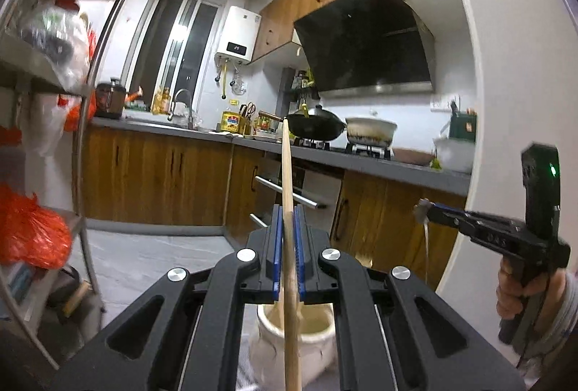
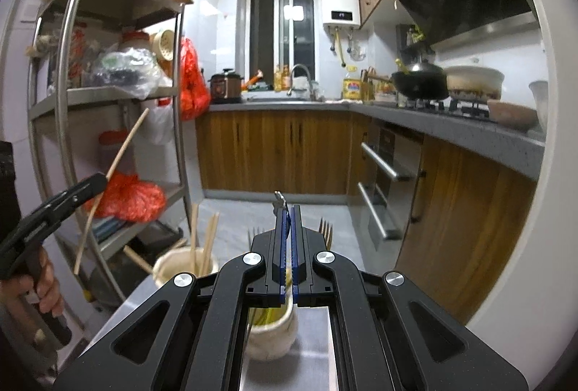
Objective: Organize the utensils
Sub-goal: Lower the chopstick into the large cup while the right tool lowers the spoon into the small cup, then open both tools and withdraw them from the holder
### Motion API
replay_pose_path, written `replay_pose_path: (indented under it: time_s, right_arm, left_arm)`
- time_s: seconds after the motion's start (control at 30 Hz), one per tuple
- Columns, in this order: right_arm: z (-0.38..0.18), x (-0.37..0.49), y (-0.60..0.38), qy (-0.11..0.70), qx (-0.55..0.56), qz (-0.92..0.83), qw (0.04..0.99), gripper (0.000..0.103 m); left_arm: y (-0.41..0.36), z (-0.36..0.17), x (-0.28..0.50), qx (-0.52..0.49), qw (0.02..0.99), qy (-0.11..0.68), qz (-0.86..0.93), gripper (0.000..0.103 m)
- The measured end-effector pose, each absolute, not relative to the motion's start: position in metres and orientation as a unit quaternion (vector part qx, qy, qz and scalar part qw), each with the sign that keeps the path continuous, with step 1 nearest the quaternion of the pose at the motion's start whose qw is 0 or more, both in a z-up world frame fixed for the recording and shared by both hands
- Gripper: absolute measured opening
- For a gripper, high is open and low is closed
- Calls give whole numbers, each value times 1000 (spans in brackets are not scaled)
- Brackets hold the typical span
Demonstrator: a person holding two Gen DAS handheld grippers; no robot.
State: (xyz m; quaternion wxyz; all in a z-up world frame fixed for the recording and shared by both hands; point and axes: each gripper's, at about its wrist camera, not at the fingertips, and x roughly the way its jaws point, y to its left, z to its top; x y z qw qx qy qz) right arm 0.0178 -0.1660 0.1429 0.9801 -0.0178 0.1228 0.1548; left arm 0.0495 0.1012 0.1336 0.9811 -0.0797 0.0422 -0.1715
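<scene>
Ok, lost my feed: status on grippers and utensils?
Left gripper shut on long wooden chopstick. Right gripper shut on thin metal utensil. Both above cream ceramic holders. Nothing blocking.

My left gripper (image 1: 288,225) points level, its blue pads clamped on a wooden chopstick (image 1: 287,181). My right gripper (image 2: 287,221) tilts slightly downward, jaws closed on a metal utensil handle (image 2: 279,200). A hand (image 2: 34,286) grips the left handle; another hand (image 1: 520,290) grips the right.
</scene>
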Motion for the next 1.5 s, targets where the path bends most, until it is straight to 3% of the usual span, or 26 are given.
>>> replay_pose_path:
  time_s: [0.17,0.47,1.17,1.3,1.5]
  right_arm:
    - [151,36,-163,108,-4,143,984,3]
    - [141,66,-155,95,5,123,988,3]
    - [84,82,-140,162,-16,147,976,3]
    - [74,80,-144,188,-1,157,970,22]
    - [75,56,-159,190,21,152,970,24]
  left_arm:
    - [115,124,100,-144,970,60,-187,6]
    - [103,103,148,-172,959,70,-214,6]
    - [107,81,143,-133,959,84,-237,6]
    - [109,83,134,-125,961,89,-228,6]
    - [118,90,108,-111,967,94,-209,6]
